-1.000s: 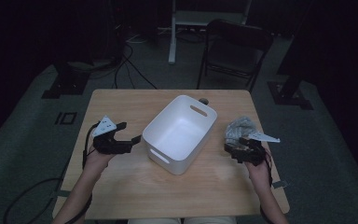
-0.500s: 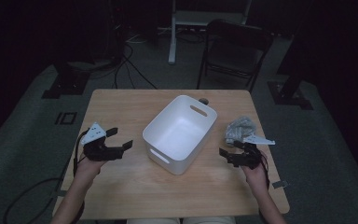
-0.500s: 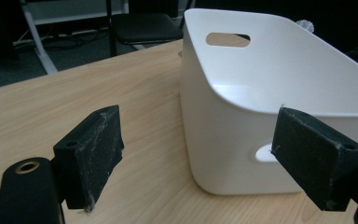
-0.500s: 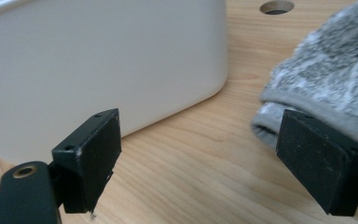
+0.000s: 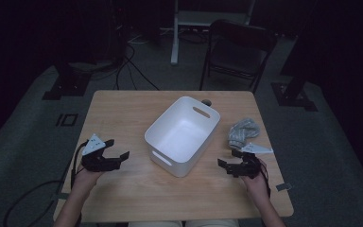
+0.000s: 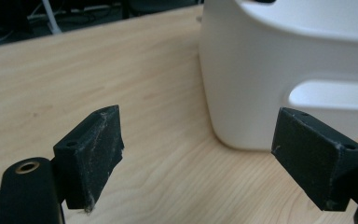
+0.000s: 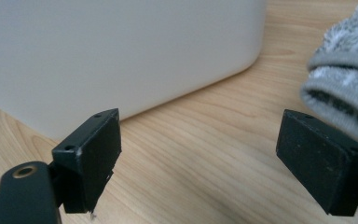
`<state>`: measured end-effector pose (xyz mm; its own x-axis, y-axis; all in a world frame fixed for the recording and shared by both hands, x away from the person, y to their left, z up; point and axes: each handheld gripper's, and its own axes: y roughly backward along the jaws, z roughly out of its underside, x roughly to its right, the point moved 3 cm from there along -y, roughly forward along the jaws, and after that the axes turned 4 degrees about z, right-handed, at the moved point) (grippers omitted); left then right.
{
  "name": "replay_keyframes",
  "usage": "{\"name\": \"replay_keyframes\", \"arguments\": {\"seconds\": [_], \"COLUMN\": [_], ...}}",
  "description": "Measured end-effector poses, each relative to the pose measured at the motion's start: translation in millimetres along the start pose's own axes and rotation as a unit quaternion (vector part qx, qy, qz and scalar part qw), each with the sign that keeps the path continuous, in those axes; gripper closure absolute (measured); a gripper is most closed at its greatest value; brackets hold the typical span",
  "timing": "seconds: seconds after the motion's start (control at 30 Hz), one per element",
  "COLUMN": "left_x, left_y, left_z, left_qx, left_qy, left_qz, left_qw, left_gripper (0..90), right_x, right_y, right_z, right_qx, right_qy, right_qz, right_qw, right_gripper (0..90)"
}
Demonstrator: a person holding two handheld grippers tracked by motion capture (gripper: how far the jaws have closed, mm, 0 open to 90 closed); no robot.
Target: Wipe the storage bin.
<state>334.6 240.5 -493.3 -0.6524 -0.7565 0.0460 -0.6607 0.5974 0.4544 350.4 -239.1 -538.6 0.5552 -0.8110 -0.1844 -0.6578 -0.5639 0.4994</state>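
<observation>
Both grippers have dropped toward the bottom of the high view since the earlier frames, away from the bin and cloth. Table (image 5: pixel 123 113), largest: bare wood, mid-frame. White bin (image 5: pixel 182 135) sits angled at centre, empty, between my hands, probably so that either can reach it. Grey cloth (image 5: pixel 243 132), crumpled, lies right of the bin, just above my right gripper (image 5: pixel 230 164), likely its next pick. Left gripper (image 5: pixel 116 155) at lower left. Each gripper's jaws stand wide apart, holding nothing. No readable labels anywhere.
</observation>
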Motion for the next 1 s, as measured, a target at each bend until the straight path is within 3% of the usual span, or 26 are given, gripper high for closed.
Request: {"name": "replay_keyframes", "arguments": {"seconds": [0.37, 0.53, 0.63, 0.8, 1.0], "left_x": [-5.5, -8.7, -12.6, -18.2, -21.2], "left_y": [-3.7, -4.1, -1.4, 2.0, 4.0], "left_z": [30.4, 38.6, 43.1, 53.6, 64.8], "left_qx": [-0.021, -0.028, -0.029, -0.052, -0.071], "left_qy": [0.029, 0.033, 0.038, 0.041, 0.029], "left_qz": [-0.020, -0.048, -0.066, -0.096, -0.131], "left_qw": [0.9991, 0.9979, 0.9967, 0.9932, 0.9884], "left_gripper": [16.4, 16.4, 16.4, 16.4, 16.4], "right_x": [-3.2, -3.9, -3.9, -4.9, -9.3], "right_y": [7.8, 10.0, 9.7, 7.9, 0.7], "right_z": [18.3, 27.6, 32.3, 36.0, 41.4], "right_qx": [-0.009, -0.016, -0.025, -0.030, -0.045], "right_qy": [0.006, 0.010, 0.015, 0.022, 0.057], "right_qz": [0.005, 0.006, 0.010, 0.006, 0.021], "right_qw": [0.9999, 0.9998, 0.9995, 0.9993, 0.9971], "right_gripper": [13.9, 13.9, 13.8, 13.7, 13.5]}}
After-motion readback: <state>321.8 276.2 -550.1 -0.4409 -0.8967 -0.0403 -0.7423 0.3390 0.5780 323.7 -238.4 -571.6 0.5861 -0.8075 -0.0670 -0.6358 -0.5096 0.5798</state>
